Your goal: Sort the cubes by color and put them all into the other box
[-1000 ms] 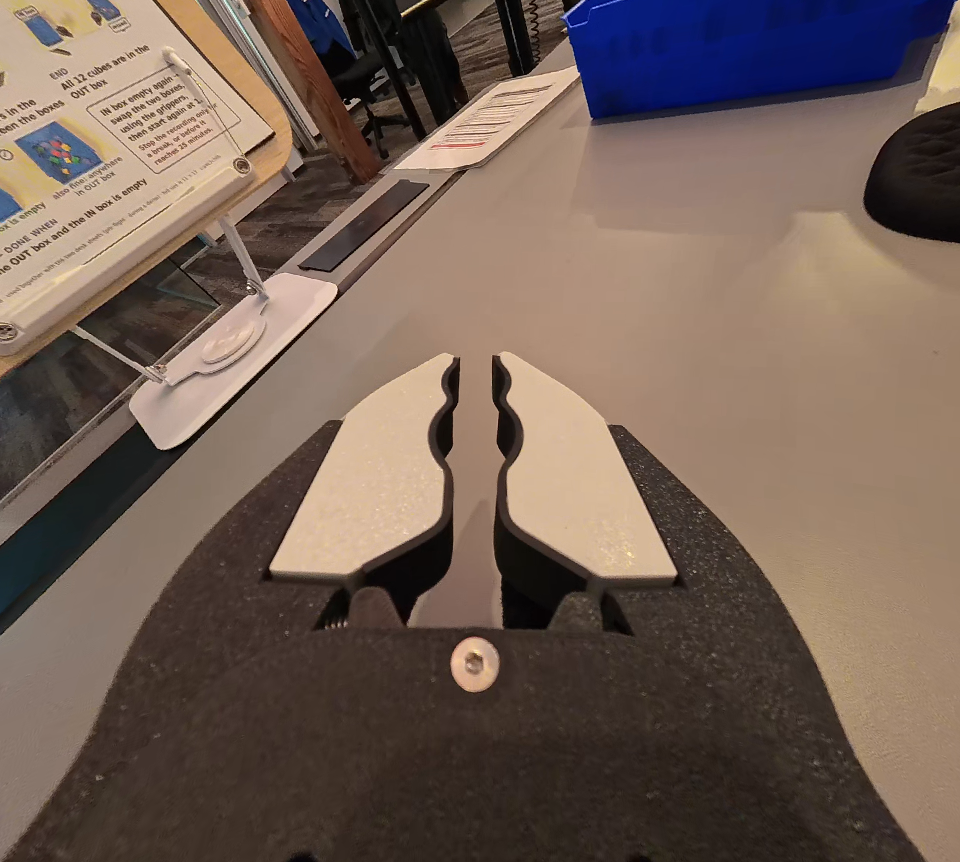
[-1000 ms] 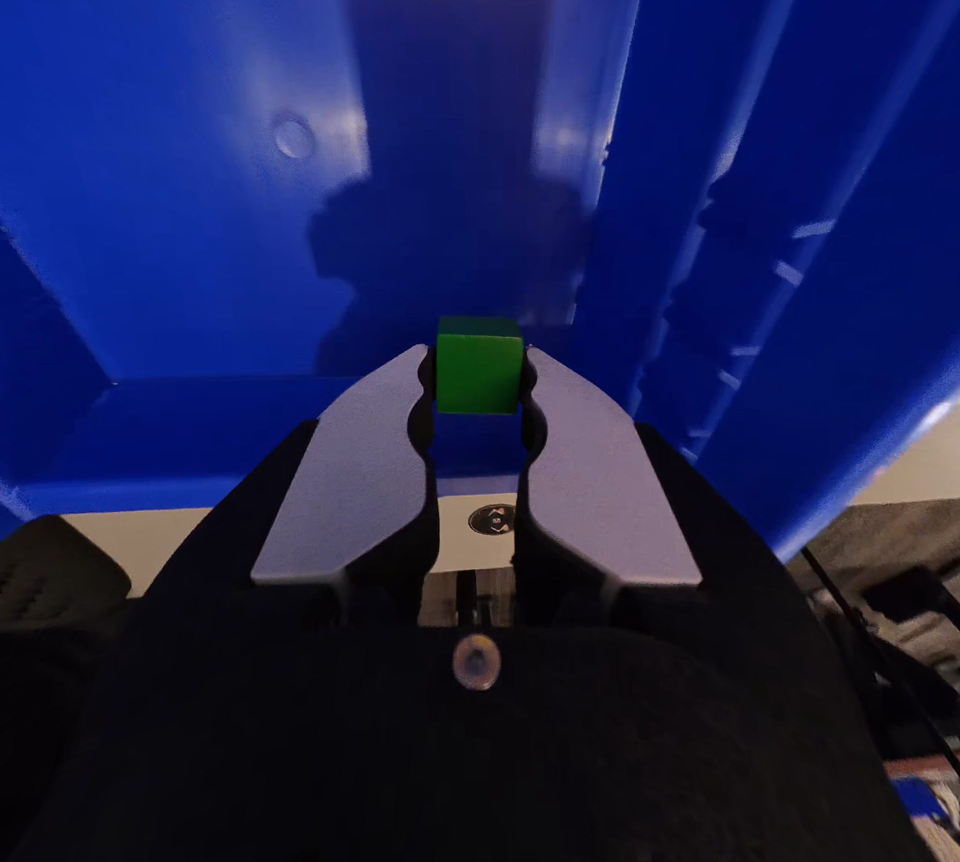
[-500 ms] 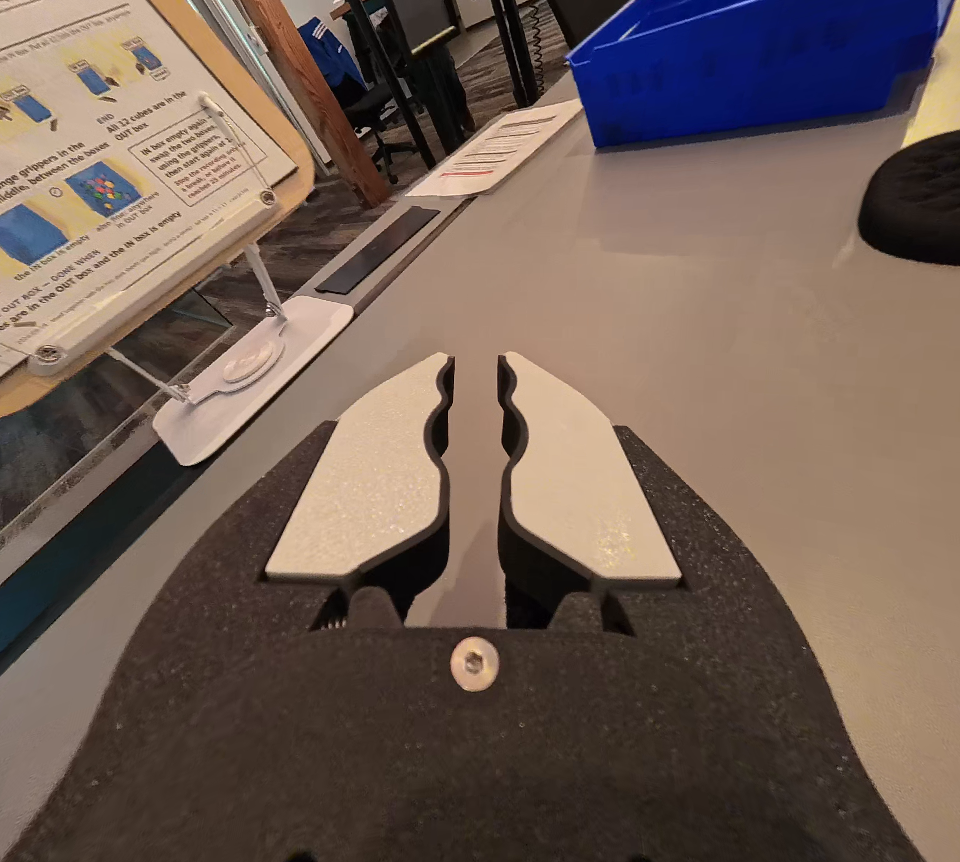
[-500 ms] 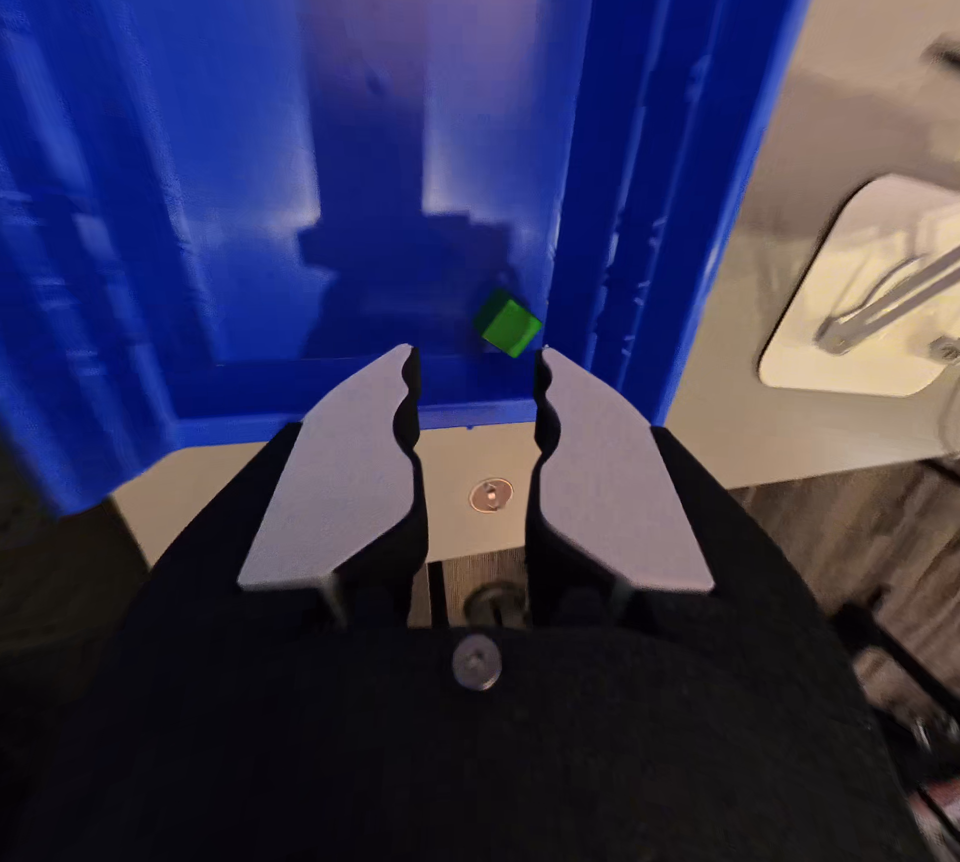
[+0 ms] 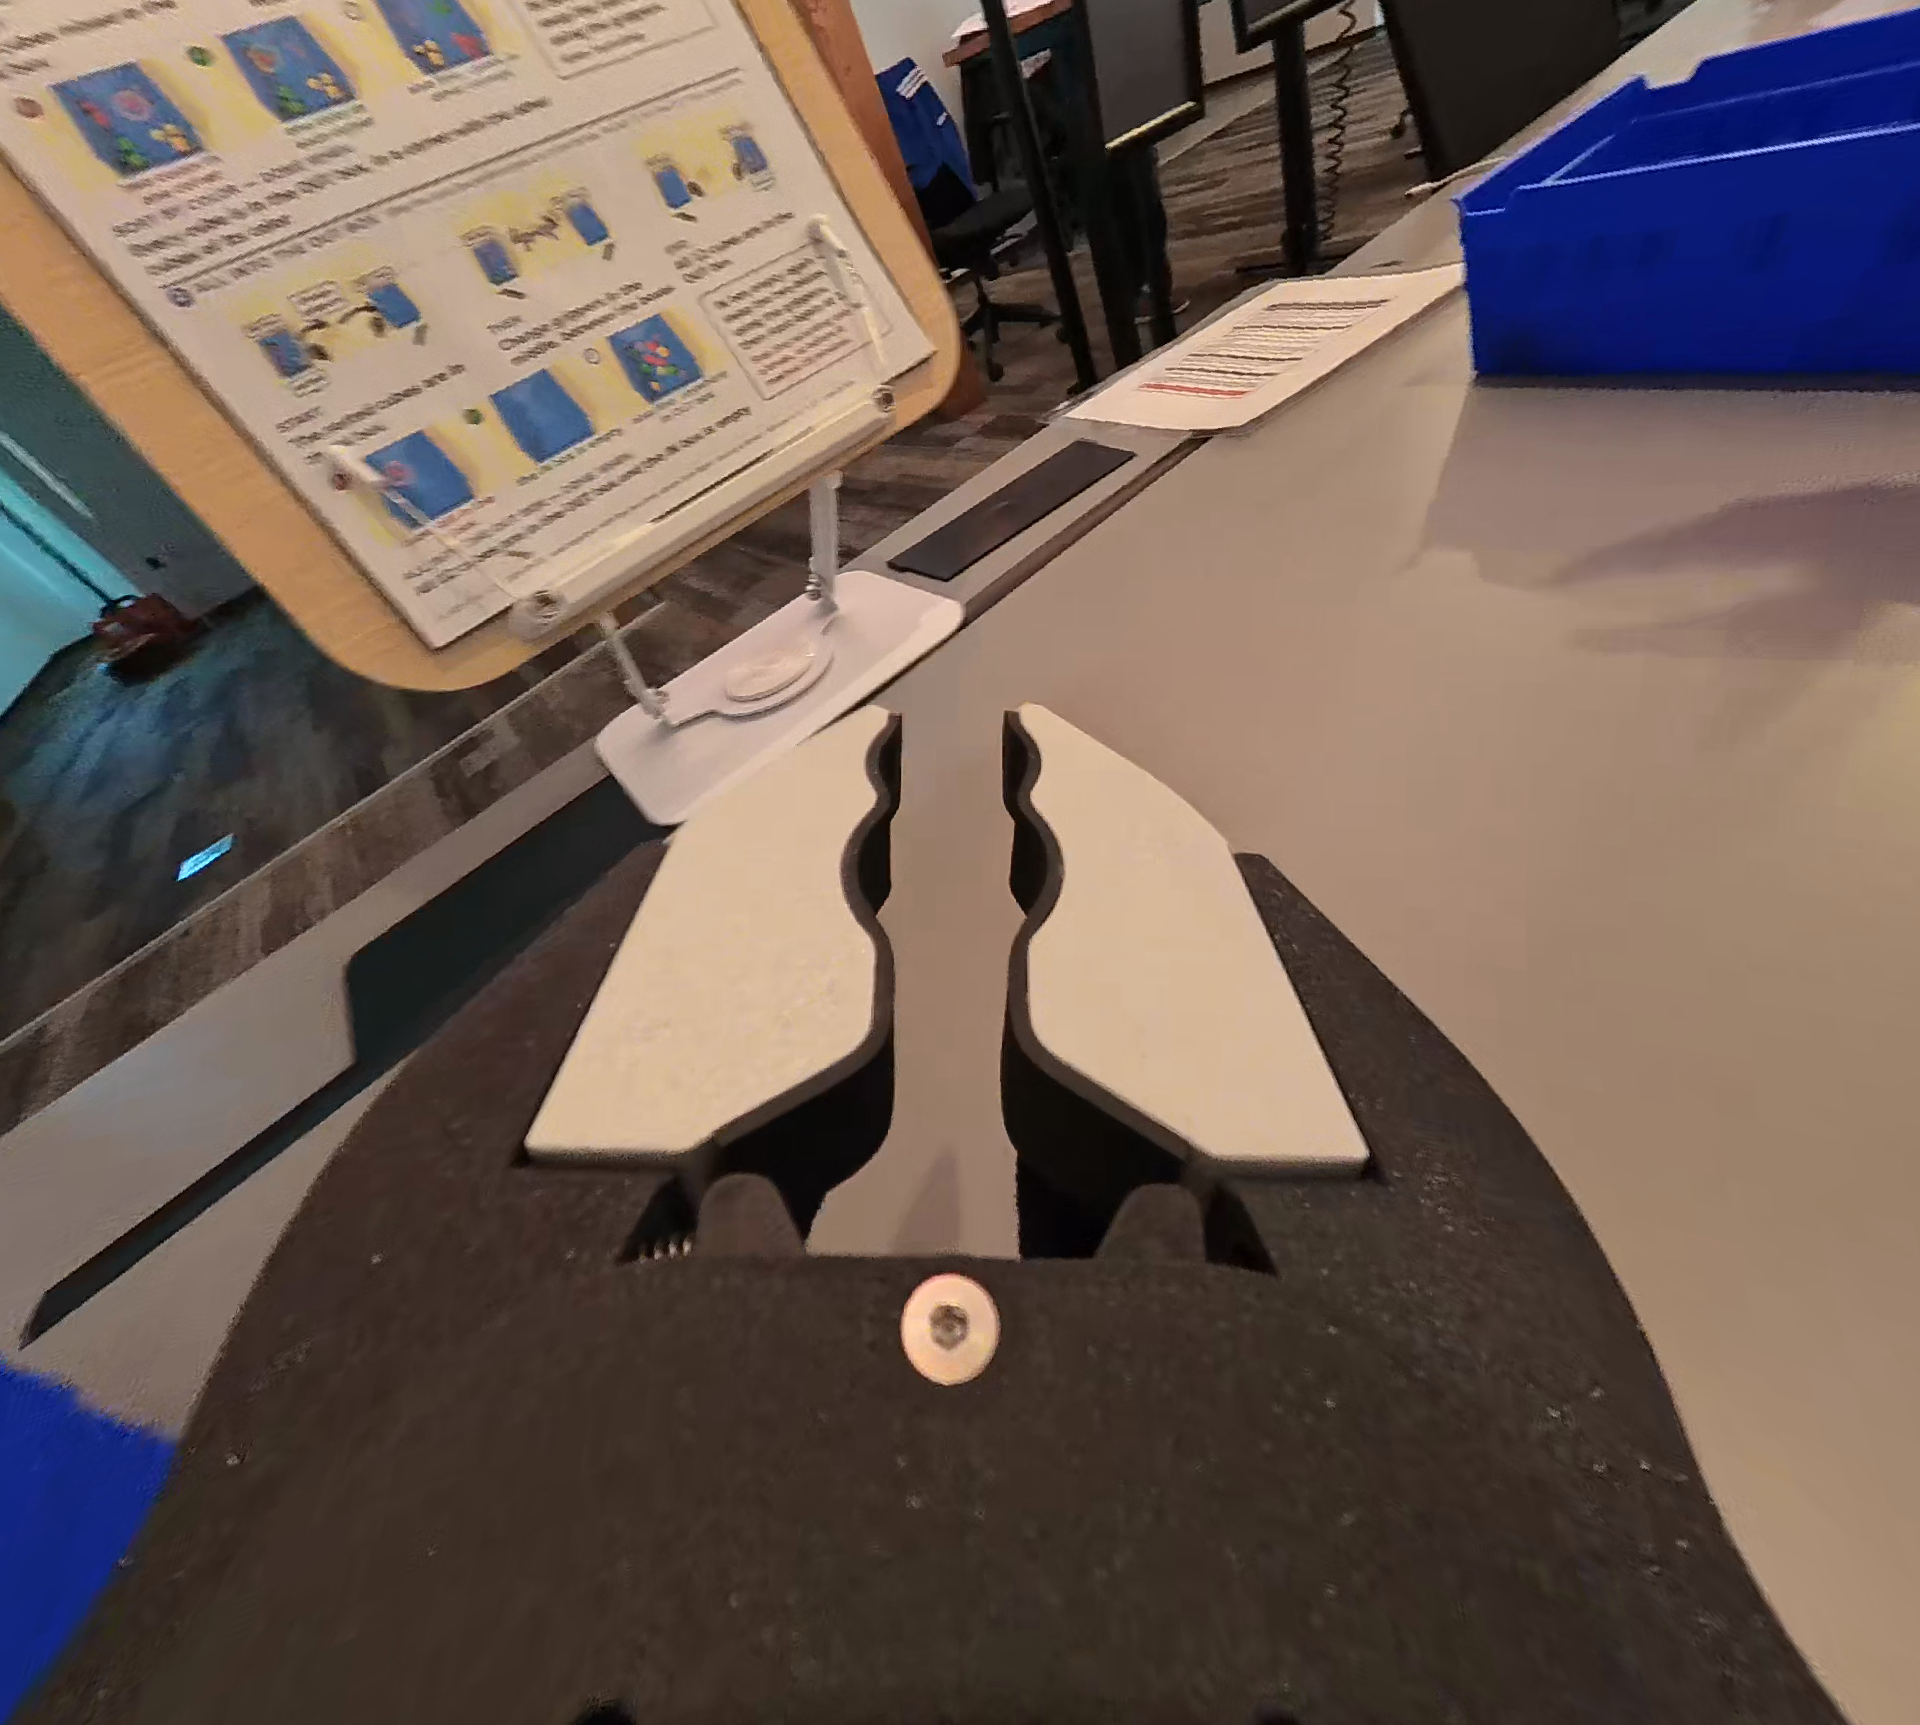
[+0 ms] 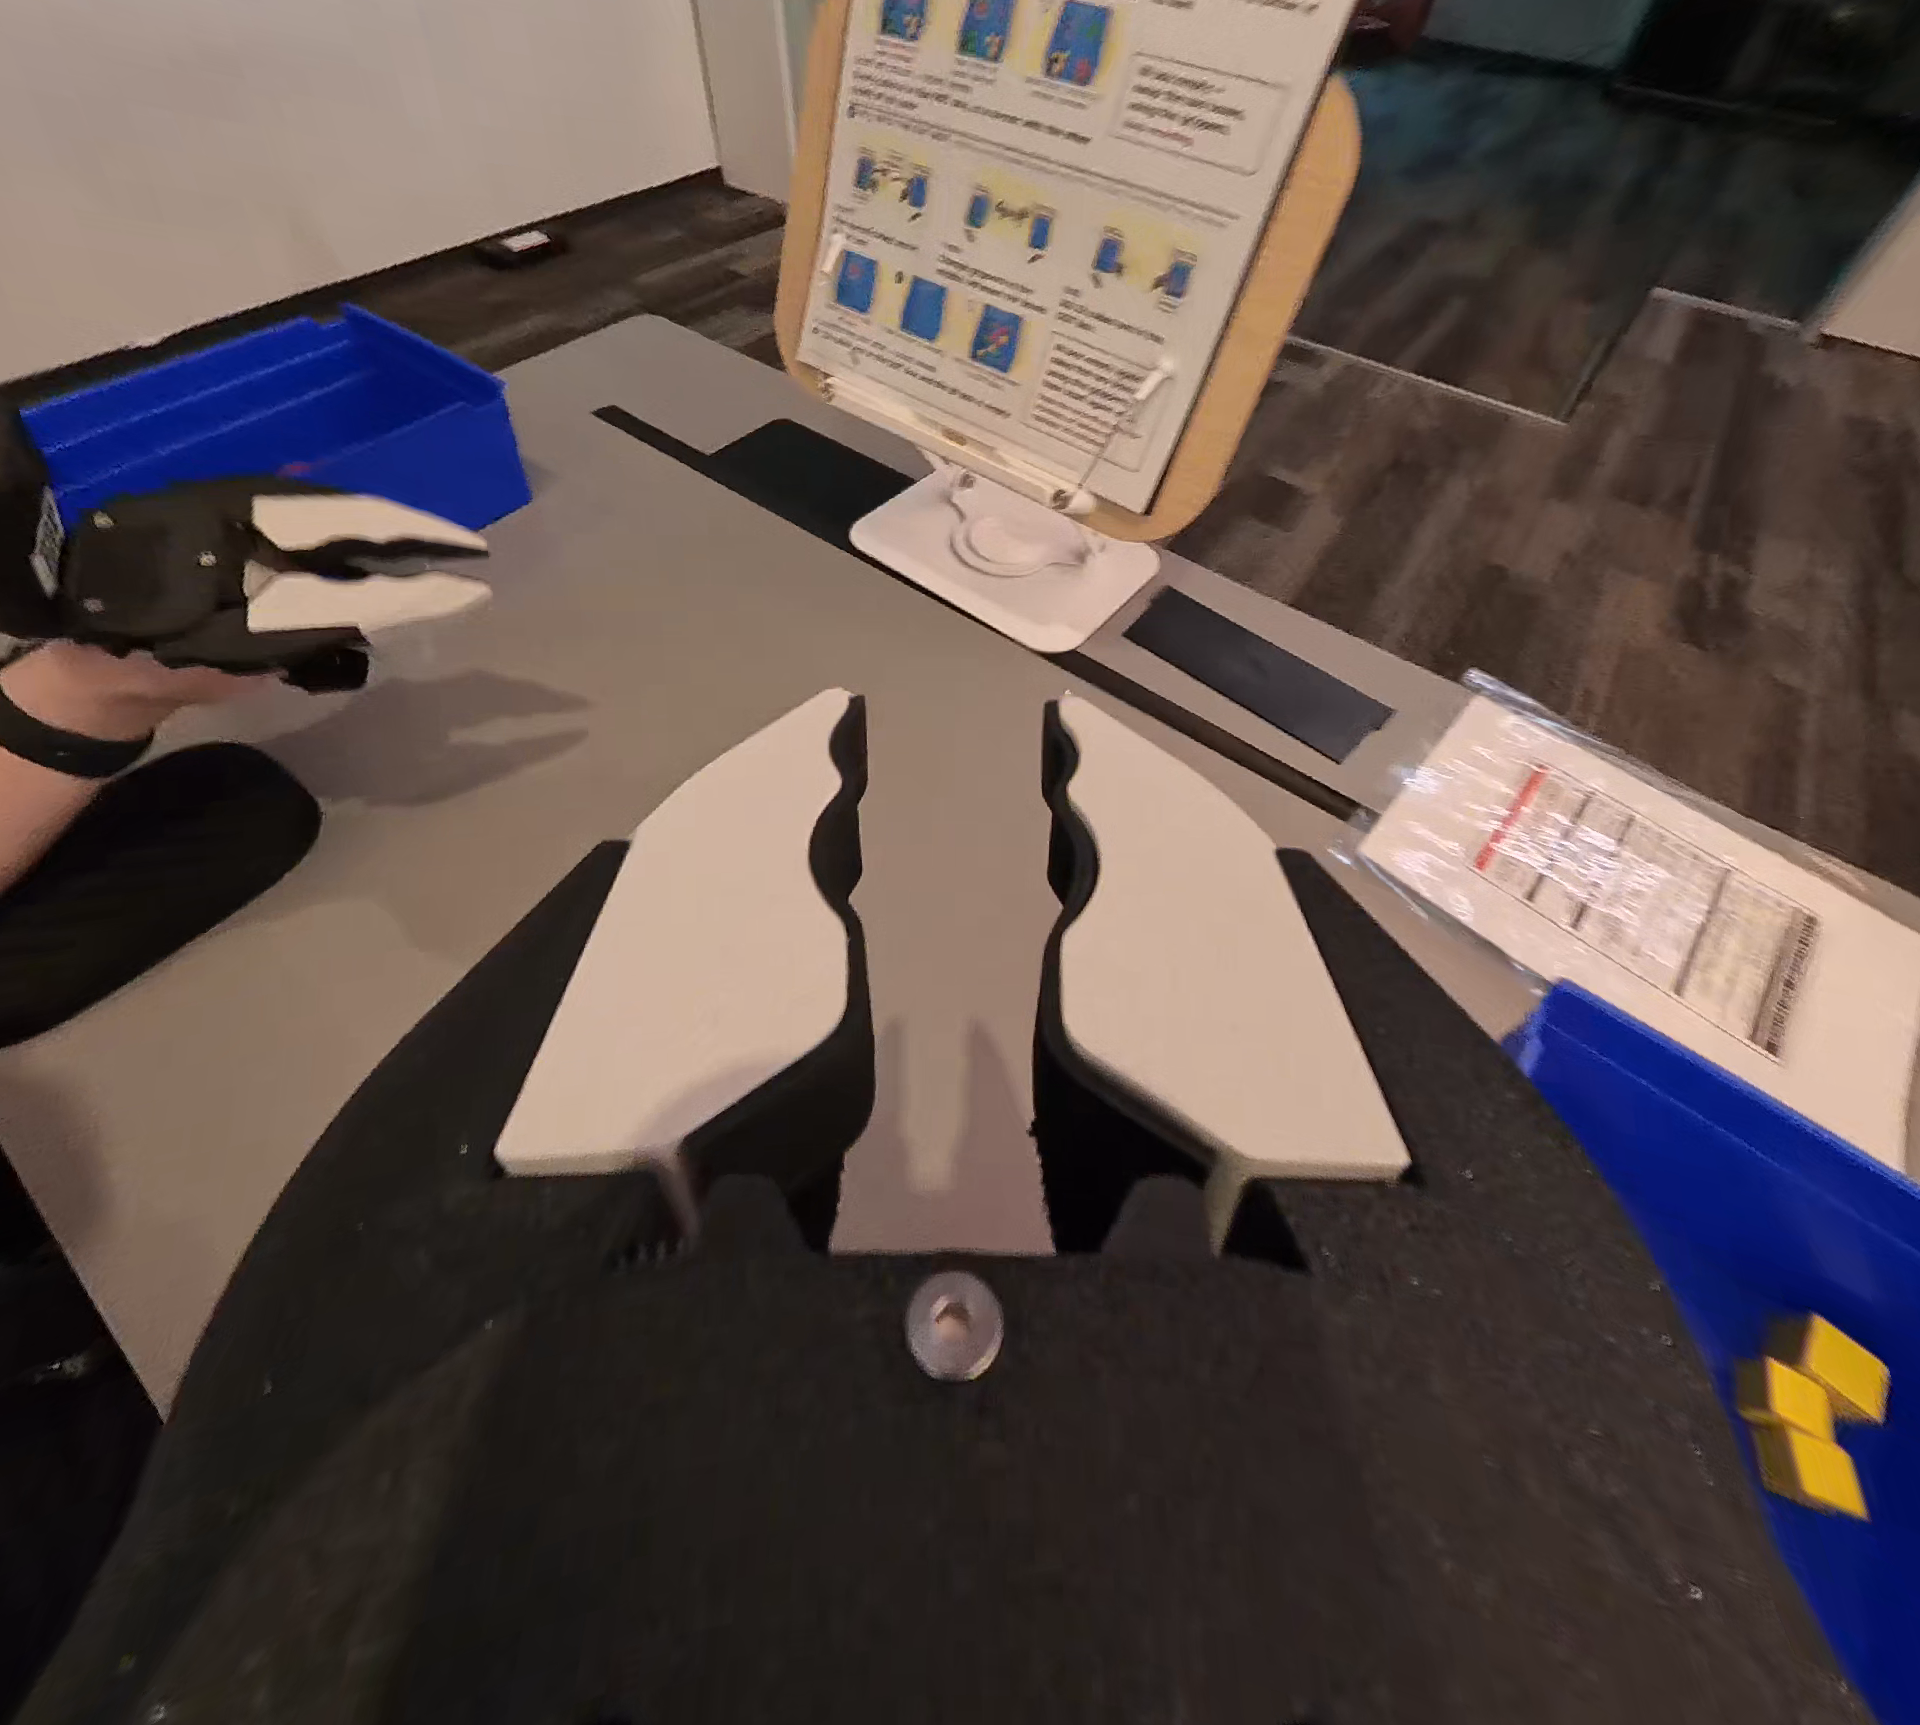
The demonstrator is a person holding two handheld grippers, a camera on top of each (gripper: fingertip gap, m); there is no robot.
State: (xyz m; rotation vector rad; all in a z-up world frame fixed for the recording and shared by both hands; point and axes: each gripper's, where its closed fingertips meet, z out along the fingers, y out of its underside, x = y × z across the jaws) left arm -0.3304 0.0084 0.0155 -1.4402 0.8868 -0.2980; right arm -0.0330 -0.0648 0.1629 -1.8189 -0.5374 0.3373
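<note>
An instruction sheet (image 6: pixel 1081 148) is standing on a stand at the table's (image 6: pixel 644 688) far edge; its print is blurring. The right gripper (image 6: pixel 951 740) is hovering spread and empty. The left gripper (image 5: pixel 951 740) is sitting slightly parted, empty. Yellow cubes (image 6: pixel 1813 1426) are lying clustered in the right box (image 6: pixel 1714 1156); the other box (image 6: pixel 301 418) is sitting far left.

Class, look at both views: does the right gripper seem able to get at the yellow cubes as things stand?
Probably yes. The right gripper is empty with jaws apart, and the yellow cubes lie in the open blue box beside it. It points away, so it must turn first.
</note>
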